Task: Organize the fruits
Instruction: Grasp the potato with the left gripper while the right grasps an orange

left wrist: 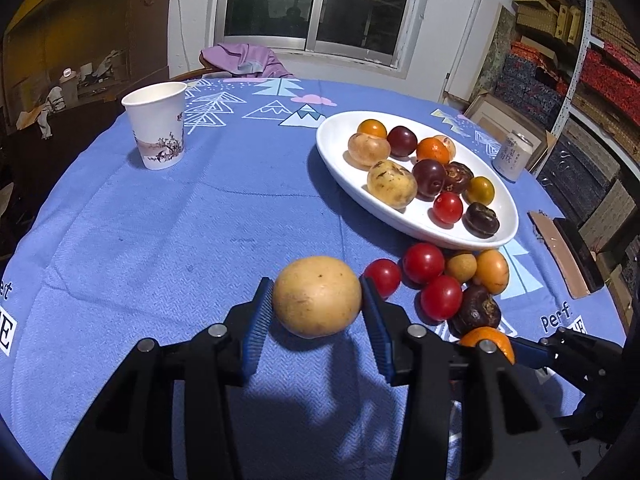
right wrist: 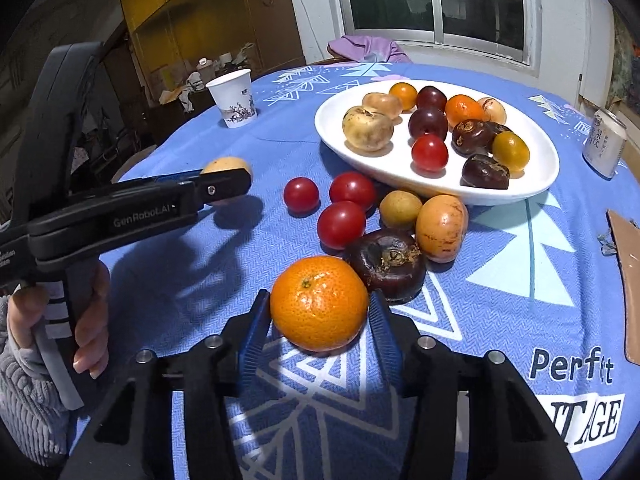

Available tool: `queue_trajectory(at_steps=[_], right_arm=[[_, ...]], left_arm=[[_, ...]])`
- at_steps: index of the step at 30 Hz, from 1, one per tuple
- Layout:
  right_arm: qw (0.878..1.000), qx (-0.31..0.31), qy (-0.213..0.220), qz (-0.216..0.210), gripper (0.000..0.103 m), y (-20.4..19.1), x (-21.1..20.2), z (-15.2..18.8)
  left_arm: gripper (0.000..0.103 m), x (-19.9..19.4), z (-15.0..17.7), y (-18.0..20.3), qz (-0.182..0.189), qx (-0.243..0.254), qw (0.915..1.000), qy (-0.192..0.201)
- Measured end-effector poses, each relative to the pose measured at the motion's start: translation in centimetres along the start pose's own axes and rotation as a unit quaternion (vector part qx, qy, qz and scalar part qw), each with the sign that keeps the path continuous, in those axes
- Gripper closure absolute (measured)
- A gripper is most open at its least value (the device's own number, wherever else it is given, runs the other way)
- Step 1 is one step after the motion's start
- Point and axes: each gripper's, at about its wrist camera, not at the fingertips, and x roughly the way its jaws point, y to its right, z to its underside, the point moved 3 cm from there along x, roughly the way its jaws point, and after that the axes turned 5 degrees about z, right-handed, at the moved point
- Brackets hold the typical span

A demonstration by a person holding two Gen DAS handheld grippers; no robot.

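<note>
Light: bright overhead indoor light on the blue patterned tablecloth (left wrist: 160, 240); dark window (left wrist: 320, 0).
Shadows: soft, falling toward the camera.
Glare: sheen on the white oval plate (right wrist: 400, 168).
Distortion: strong fisheye bending, black corners.
Focus: sharp centrally, softer at edges.

On my left wrist view the table (left wrist: 160, 220) carries a paper cup (left wrist: 157, 125) at far left and a plate (left wrist: 412, 216) at right, with a can (left wrist: 513, 155) just beyond the plate's right end. The plate holds a heap of fruit. In front of its near rim, on the cloth, sits a loose cluster of fruit (left wrist: 440, 276). Left of that cluster I have a round fruit (left wrist: 317, 297) between the left gripper (left wrist: 316, 320) pads. On my right wrist view a mandarin (right wrist: 319, 303) sits between the right gripper (right wrist: 318, 332) pads, nearest me, touching the cluster's closest piece, a flattened fruit (right wrist: 387, 264), behind and to its right.
</note>
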Motion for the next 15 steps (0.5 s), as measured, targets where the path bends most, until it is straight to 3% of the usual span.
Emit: queue_trajectory(at_steps=[7,15], right_arm=[[1.000,0.008,0.005,-0.012,0.055,0.3,-0.3,-0.1],[0.996,0.060,0.054,-0.029,0.055,3.3,-3.5,-0.6]], left_arm=[[0.059,-0.1,0.2,0.3,-0.001,0.007,1.0000,0.001],[0.059,-0.3,0.7,0.5,-0.019,0.009,0.9998,-0.001]])
